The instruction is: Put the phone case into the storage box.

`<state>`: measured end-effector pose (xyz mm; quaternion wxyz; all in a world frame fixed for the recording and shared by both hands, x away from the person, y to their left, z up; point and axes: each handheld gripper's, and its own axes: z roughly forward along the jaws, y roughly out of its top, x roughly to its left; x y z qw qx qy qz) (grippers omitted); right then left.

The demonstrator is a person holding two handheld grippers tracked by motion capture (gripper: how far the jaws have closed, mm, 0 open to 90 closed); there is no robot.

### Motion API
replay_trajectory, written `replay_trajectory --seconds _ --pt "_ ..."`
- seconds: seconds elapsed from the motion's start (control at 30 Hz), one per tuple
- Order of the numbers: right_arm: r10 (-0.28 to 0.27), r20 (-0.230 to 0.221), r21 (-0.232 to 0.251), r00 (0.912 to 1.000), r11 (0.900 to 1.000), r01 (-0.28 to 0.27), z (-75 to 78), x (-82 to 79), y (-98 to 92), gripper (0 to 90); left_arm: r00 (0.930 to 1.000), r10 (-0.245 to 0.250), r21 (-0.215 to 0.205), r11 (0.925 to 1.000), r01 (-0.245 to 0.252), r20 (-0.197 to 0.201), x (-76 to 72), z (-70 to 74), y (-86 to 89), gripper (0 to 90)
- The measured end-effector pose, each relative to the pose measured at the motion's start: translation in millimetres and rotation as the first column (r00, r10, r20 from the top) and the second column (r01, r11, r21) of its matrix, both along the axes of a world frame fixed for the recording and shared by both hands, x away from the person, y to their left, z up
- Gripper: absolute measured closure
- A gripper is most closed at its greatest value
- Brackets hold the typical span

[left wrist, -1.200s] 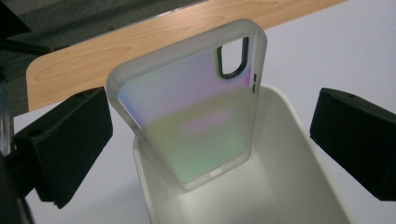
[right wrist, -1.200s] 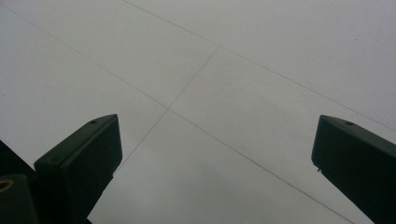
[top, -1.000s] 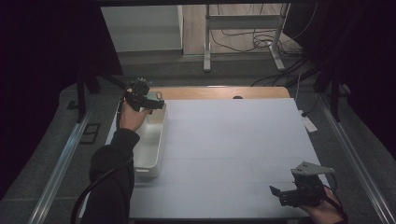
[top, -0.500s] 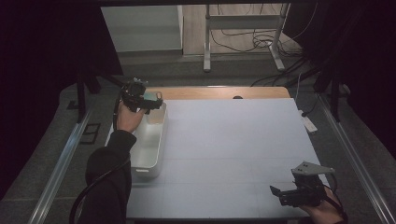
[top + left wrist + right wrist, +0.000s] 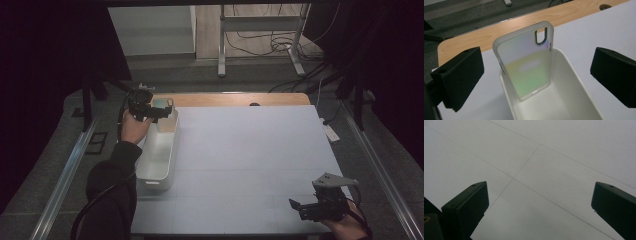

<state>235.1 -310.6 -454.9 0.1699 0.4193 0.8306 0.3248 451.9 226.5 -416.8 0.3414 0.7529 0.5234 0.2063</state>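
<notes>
Both tongs stand wide apart and hold nothing. Left tongs hover over the far end of a white, smooth plastic bin with rounded corners. A translucent phone case, frosted at its rim and shimmering green and pink, leans upright inside against the bin's far wall. Right tongs hover over the pale, matte worktop, well apart from the bin.

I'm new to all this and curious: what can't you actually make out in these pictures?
- Phone case: its foot, cut off by the white bin's near rim in the left gripper view.
- Bin's near end: cut off by that view's bottom edge.
- Left tongs: in the high view, too small and dark to judge their opening.
</notes>
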Motion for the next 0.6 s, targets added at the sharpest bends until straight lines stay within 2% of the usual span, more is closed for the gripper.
replay_trajectory --seconds 0.13,0.43,0.6 --pt "0.000 0.000 -0.001 1.0000 1.000 0.000 -0.1 0.0 0.2 1.4 0.9999 -0.012 -0.002 0.9999 0.012 0.000 -2.8 0.2 0.2 0.0" --pt "0.001 -0.002 -0.001 1.0000 1.000 -0.001 -0.2 0.1 0.4 1.4 0.9992 -0.040 -0.049 0.9980 0.040 0.001 -10.0 -2.9 2.6 0.0" --pt "0.002 -0.004 0.000 1.0000 1.000 -0.002 -0.2 0.3 0.3 1.1 0.9985 -0.053 -0.051 0.9972 0.054 0.011 -14.3 -2.3 1.1 0.0"
